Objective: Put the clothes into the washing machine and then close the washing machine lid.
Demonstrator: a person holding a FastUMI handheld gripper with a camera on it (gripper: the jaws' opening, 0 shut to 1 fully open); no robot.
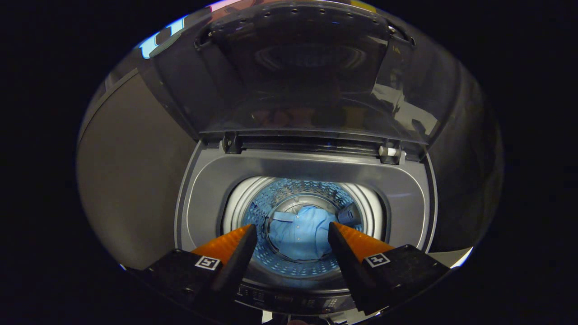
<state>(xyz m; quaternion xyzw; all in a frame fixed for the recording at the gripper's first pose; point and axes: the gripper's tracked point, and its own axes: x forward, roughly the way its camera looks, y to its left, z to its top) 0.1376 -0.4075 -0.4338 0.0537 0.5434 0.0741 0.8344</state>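
The gripper (292, 234), its 2 fingers spread wide and empty, hangs over the top-loading washing machine (406, 198), where a light-blue shirt (300, 232) apparently lies at the drum bottom, the lid (298, 76) upright for closing.

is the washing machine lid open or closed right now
Open. The lid stands raised behind the drum, where the blue shirt lies. The gripper hovers above, jaws apart and empty.

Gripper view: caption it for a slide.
Open gripper above the washing machine; blue shirt lies in the drum, lid raised.
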